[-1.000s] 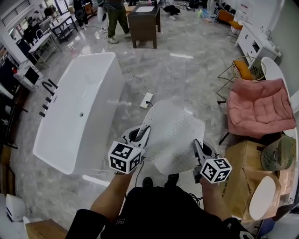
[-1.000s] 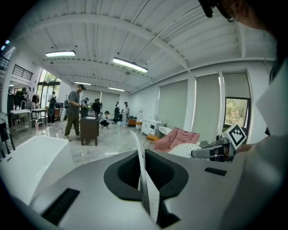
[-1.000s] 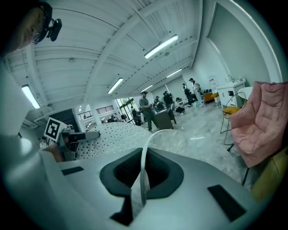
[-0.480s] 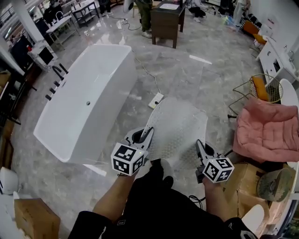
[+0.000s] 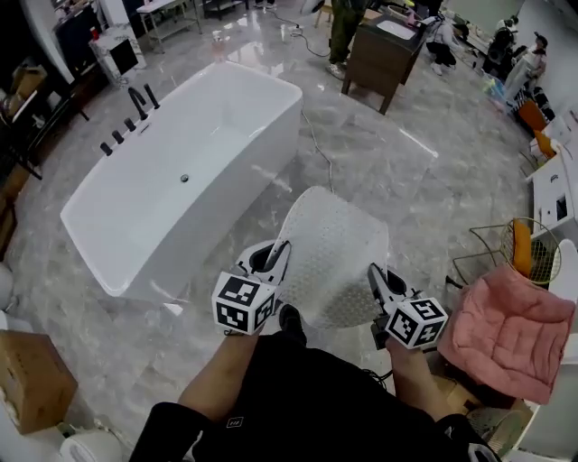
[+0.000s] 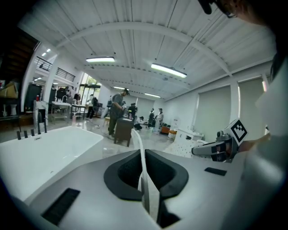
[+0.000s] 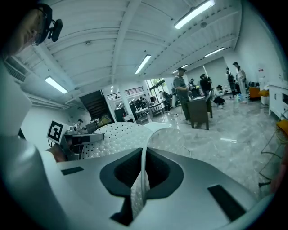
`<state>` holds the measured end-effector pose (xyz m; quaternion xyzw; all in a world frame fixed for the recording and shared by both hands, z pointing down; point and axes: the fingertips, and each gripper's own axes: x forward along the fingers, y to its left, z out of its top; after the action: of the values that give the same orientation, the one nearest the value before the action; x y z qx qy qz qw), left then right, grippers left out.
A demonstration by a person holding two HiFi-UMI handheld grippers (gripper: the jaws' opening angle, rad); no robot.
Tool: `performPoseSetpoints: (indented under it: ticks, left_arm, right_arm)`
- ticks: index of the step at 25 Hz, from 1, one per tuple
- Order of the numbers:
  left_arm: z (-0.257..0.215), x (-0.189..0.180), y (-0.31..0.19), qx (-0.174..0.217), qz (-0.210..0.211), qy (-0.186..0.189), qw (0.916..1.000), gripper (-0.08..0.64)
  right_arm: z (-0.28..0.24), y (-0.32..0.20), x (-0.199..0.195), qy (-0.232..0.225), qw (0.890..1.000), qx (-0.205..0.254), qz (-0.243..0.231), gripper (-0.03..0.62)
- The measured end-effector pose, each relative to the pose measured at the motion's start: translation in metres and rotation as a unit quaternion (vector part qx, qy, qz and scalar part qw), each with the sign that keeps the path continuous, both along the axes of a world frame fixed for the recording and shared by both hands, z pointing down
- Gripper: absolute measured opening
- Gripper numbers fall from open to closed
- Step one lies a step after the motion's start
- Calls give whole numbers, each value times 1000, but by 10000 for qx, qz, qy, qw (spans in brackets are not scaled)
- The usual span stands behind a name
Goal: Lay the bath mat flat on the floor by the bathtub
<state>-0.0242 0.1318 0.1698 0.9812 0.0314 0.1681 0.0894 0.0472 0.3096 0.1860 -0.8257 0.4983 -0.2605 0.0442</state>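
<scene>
A white perforated bath mat (image 5: 330,257) hangs spread in the air between my two grippers, above the marble floor (image 5: 388,180). My left gripper (image 5: 275,257) is shut on the mat's left edge, which shows as a thin white strip (image 6: 143,179) pinched between its jaws. My right gripper (image 5: 375,280) is shut on the right edge; the mat (image 7: 119,137) curves off to the left from it. The white bathtub (image 5: 181,180) stands to the left of the mat, long side toward me.
A dark wooden cabinet (image 5: 388,50) stands beyond the tub with a person (image 5: 343,27) beside it. A pink cushioned chair (image 5: 506,334) and a wire basket (image 5: 515,248) sit at the right. A cardboard box (image 5: 32,379) lies at the lower left. A cable runs across the floor.
The view has swung left and toward the bathtub. Both grippers carried the mat along with their hold unchanged; the pink chair slid to the lower right.
</scene>
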Motion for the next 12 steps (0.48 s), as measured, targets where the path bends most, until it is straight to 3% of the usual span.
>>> performPoseSetpoints:
  ticks: [6,12]
  left_arm:
    - [-1,24,-79,4,-510,5,9987,21]
    - [14,15,-137,-127,-1281,-138,9916,21]
  right_arm:
    - [-12,-104,57,105,9984,4,-555,23]
    - [-5,-184,86,10,9934,-23,-1146,23]
